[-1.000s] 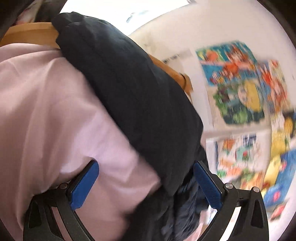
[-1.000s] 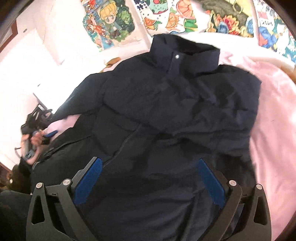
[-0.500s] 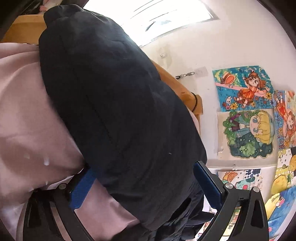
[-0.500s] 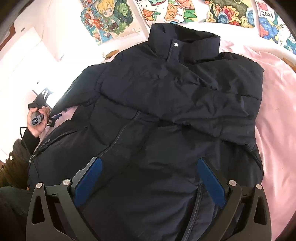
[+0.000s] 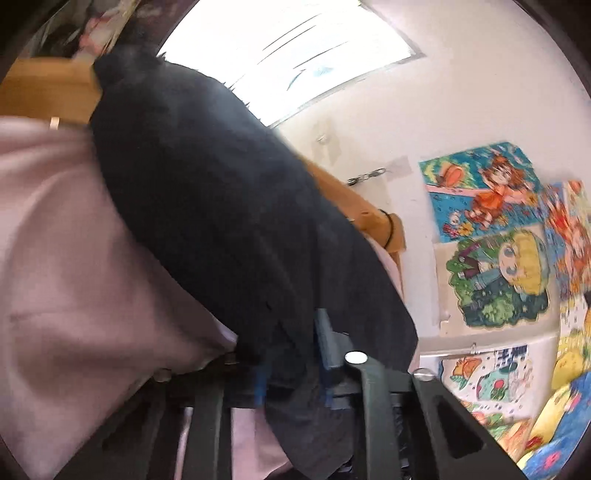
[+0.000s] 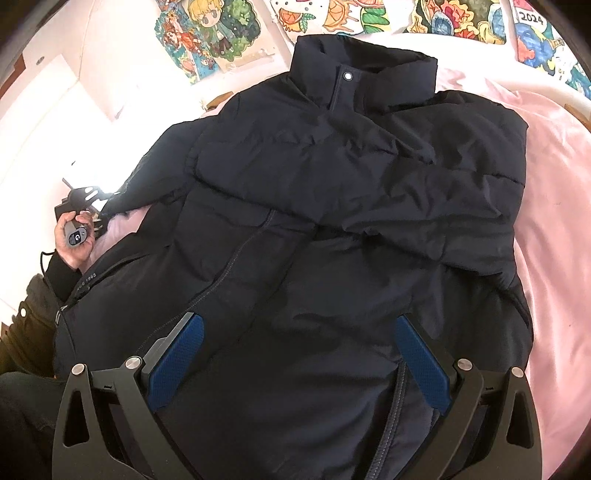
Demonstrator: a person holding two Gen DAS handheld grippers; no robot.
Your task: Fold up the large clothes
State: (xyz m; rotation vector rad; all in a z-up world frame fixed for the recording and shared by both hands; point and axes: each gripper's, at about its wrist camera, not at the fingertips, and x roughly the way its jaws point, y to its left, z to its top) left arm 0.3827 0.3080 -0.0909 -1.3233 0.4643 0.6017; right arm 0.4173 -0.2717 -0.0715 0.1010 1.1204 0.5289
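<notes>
Our left gripper (image 5: pixel 295 354) has just pinched shut on the dark navy padded jacket (image 6: pixel 332 221), at its sleeve, so folding can begin; our right gripper (image 6: pixel 299 354) hovers wide open over its hem, holding nothing.

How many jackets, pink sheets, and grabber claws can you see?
Navy jacket: 1
Pink sheet: 1
Grabber claws: 2, the left gripper and the right gripper
Total: 4

"2024" on a wall drawing (image 6: pixel 530 17); "1968" on the jacket (image 6: pixel 332 221).
</notes>
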